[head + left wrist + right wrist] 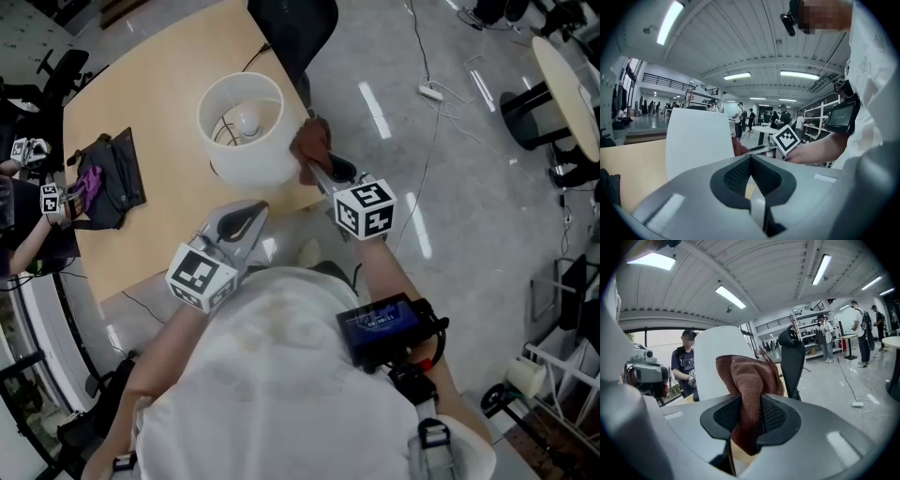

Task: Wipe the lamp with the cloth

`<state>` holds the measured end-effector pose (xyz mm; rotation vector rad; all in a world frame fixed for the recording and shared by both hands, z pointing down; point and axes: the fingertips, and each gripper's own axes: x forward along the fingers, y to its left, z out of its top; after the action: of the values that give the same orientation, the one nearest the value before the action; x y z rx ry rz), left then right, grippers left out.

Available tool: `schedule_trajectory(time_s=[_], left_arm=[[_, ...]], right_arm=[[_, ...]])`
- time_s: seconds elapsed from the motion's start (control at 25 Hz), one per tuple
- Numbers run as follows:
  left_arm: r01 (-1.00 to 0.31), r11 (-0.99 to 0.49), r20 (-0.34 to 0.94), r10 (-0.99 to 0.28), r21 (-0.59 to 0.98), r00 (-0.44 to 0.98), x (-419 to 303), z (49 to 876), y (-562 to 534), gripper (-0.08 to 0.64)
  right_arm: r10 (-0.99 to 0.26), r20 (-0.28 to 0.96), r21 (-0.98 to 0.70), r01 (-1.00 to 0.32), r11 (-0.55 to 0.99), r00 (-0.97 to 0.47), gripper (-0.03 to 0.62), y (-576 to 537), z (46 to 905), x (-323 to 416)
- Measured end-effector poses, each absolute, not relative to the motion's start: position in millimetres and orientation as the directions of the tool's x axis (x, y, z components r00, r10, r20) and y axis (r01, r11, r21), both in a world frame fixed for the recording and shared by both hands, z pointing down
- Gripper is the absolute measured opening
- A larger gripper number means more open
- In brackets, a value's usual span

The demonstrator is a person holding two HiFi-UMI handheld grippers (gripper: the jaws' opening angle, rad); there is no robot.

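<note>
A lamp with a white cylindrical shade stands on the pale wooden table, its bulb visible from above. My right gripper is shut on a brown cloth, which rests against the shade's right side. In the right gripper view the cloth hangs pinched between the jaws, with the shade just behind it. My left gripper sits below the shade near the table's front edge. Its jaws are shut with nothing in them and point at the shade.
A black bag lies on the table's left part. A black office chair stands behind the lamp. Another person with marker cubes is at the far left. A cable and power strip lie on the grey floor to the right.
</note>
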<state>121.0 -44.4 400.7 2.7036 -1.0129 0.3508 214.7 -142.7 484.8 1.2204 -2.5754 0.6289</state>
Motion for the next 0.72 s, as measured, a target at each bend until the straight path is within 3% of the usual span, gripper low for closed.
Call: schedule_trajectory(time_s=[0.16,0.36,0.56,0.72], left_arm=[[-0.678,-0.724,0.295,-0.625,0.129,0.723,121.8,399.4,-49.6,0.002],[-0.687,-0.715,0.284,-0.638,0.125,0.716,125.0,397.2,-53.2,0.002],[-0.719,-0.684,0.280,-0.671,0.123,0.686,124.2,396.0,-58.9,0.002],[-0.742,-0.660,0.278,-0.695,0.122,0.664,116.4,394.0,-59.4,0.002]], right_arm=[[-0.718,0.364,-0.268,-0.805,0.530,-0.593,0.120,-154.2,480.9,236.6],[-0.761,0.179,-0.275,-0.774,0.570,-0.624,0.119,-189.8,414.1,248.4],[-0.689,0.023,-0.279,-0.667,0.691,-0.724,0.120,-213.0,347.4,223.1],[-0.608,0.026,-0.244,-0.595,0.766,-0.794,0.120,-208.8,340.0,192.1]])
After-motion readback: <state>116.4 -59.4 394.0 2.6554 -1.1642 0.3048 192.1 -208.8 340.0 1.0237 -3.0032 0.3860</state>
